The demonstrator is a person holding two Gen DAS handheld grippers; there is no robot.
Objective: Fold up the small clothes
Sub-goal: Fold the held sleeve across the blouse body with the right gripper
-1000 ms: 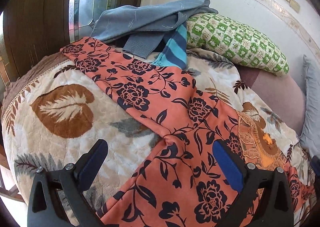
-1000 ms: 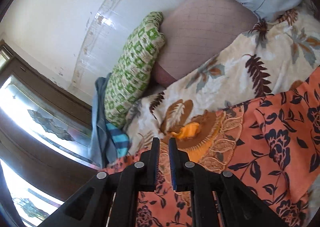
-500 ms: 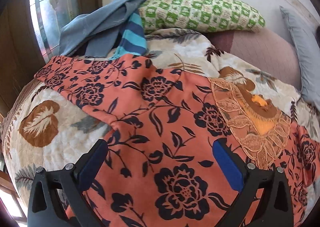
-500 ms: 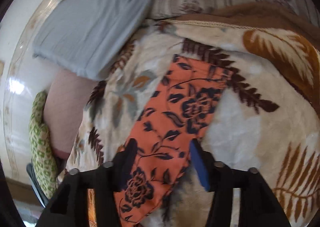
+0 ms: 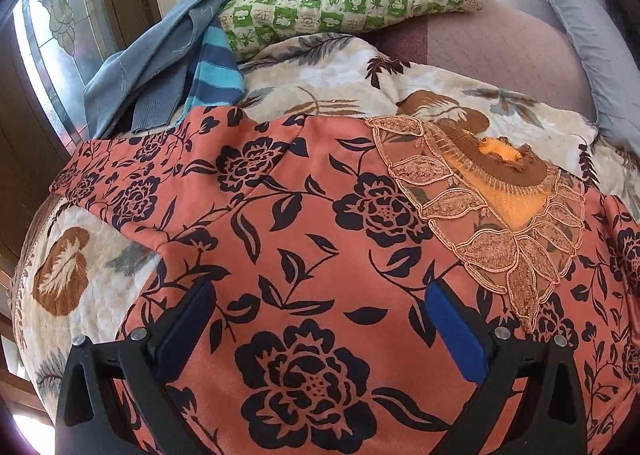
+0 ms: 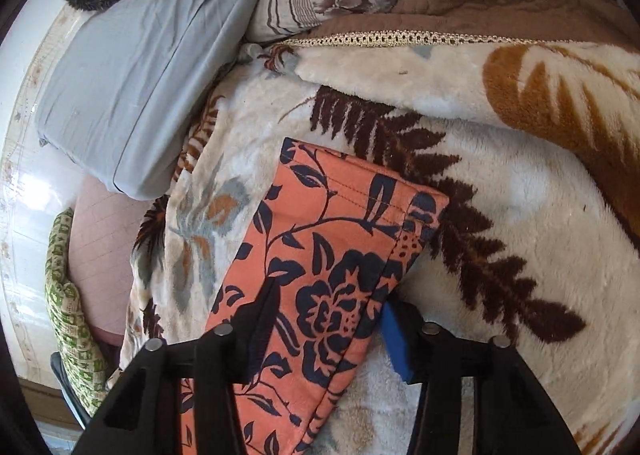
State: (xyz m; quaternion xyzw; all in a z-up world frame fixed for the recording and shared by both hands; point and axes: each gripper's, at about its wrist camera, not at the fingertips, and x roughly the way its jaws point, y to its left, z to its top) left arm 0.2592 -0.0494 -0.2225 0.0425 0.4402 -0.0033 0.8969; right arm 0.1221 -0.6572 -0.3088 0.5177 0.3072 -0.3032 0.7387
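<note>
We see the orange blouse with dark blue flowers spread flat on the cream leaf-patterned blanket. Our left claw hovers spread above it; our right claw is closing around its sleeve.

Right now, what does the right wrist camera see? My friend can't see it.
The right gripper is closing around an orange flowered sleeve lying on a cream leaf-patterned blanket. A grey pillow sits behind.
</note>
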